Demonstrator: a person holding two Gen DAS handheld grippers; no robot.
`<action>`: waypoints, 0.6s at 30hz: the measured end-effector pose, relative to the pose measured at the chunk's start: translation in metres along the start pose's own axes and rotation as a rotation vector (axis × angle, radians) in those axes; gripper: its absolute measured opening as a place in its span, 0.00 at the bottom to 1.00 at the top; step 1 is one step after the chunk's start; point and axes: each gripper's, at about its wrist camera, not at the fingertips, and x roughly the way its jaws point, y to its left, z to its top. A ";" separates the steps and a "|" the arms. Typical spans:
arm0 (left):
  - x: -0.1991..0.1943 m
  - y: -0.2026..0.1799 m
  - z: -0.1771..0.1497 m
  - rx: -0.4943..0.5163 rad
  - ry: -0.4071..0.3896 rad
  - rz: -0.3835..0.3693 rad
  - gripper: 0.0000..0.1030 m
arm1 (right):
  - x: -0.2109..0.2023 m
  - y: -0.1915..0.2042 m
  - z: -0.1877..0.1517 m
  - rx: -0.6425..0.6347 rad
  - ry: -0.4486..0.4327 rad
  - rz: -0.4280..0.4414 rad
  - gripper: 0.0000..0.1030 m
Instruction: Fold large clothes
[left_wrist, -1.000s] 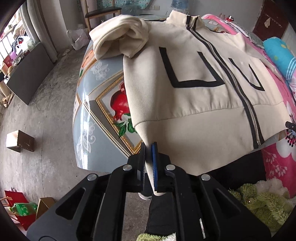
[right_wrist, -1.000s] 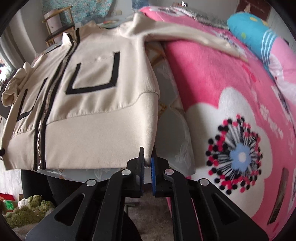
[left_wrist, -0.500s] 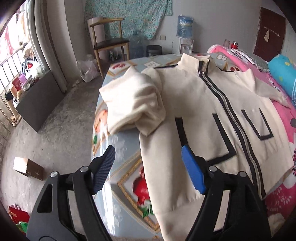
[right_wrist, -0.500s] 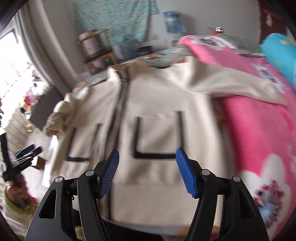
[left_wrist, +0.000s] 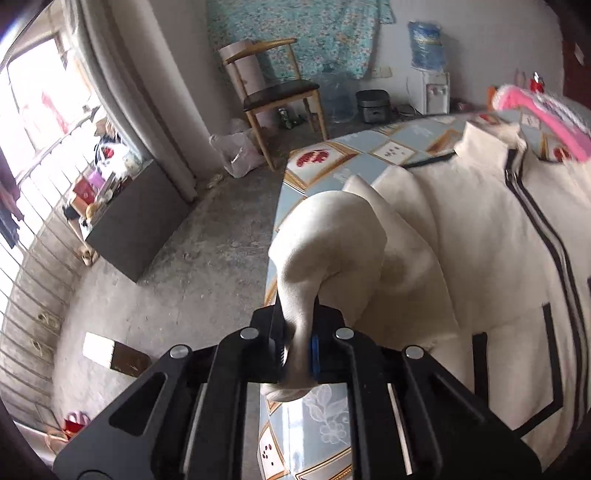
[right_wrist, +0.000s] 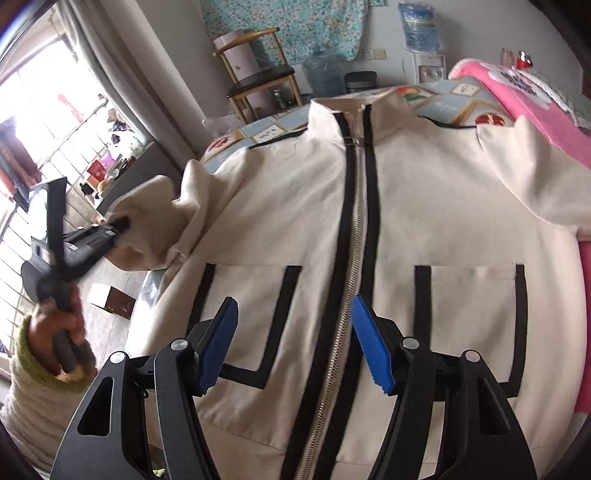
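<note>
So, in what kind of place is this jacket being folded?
Probably a lived-in home room: a wooden chair by the wall, a water dispenser in the corner, and a patterned table under the cream jacket.

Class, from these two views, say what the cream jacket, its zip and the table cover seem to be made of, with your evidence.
Cream jacket: soft matte knit, probably cotton fleece; it bunches in rounded folds where the left claw pinches the sleeve.
Zip: likely metal; silvery, glinting teeth.
Table cover: glossy printed plastic or oilcloth, judging by its sheen.
</note>
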 end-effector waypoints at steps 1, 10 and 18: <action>-0.001 0.019 0.006 -0.074 0.007 -0.034 0.09 | 0.001 -0.006 0.000 0.016 0.004 0.003 0.61; -0.091 0.052 0.054 -0.284 -0.180 -0.462 0.08 | -0.013 -0.034 -0.001 0.076 -0.036 -0.013 0.61; -0.107 -0.111 0.035 -0.012 -0.105 -0.773 0.15 | -0.040 -0.071 -0.014 0.168 -0.087 -0.071 0.61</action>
